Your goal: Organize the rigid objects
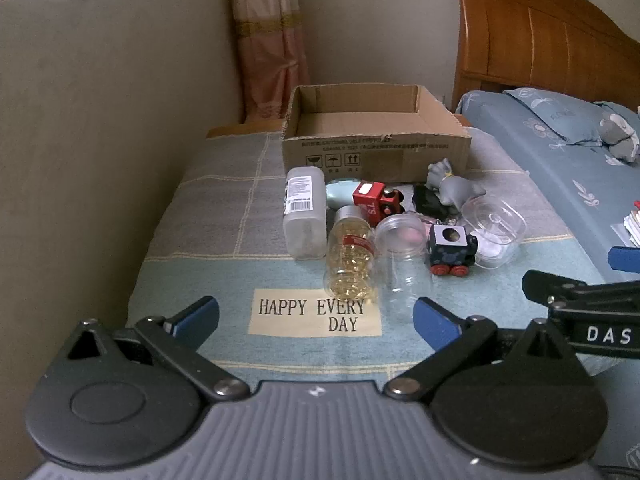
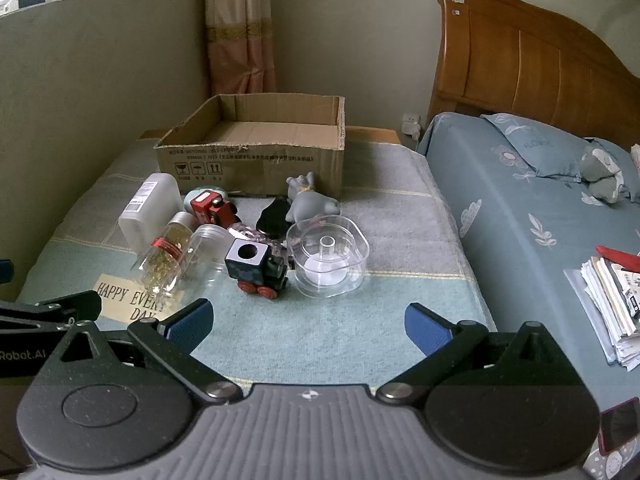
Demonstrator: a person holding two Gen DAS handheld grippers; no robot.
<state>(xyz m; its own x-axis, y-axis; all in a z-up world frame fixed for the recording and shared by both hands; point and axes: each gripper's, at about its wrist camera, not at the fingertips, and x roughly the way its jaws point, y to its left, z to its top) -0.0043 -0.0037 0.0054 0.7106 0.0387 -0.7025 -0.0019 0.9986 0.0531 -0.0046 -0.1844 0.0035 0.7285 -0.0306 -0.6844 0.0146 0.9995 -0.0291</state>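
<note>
Toys and bottles in a heap on the surface (image 2: 360, 320), just in front of the open cardboard box (image 2: 256, 160). Nothing visible inside the box, so sorting probably just starting.

Left gripper (image 1: 316, 318) wide apart and empty, low over the cloth near the words HAPPY EVERY DAY. Right gripper (image 2: 308, 322) wide apart and empty too, close beside it.

Nearest to the left gripper: the bottle of yellow pills (image 1: 350, 260), lying on its side, touching the clear jar (image 1: 402, 256). Nearest to the right gripper: the black toy train (image 2: 260, 268), touching the clear round tub (image 2: 330, 256).

Best to start at the front of the heap, one thing per gripper. For the pill bottle: squeeze across the round middle, not the ends, since likely to roll. Slow close, straight lift, so no bump to the jar beside it. For the train: pinch on the flat sides, above the red wheels.

Further back, close to the box: white bottle (image 1: 304, 212), red toy train (image 1: 378, 198), grey animal toy (image 2: 308, 200). Better left for later, once the front is free. Then up and over the box wall, low drop inside.
</note>
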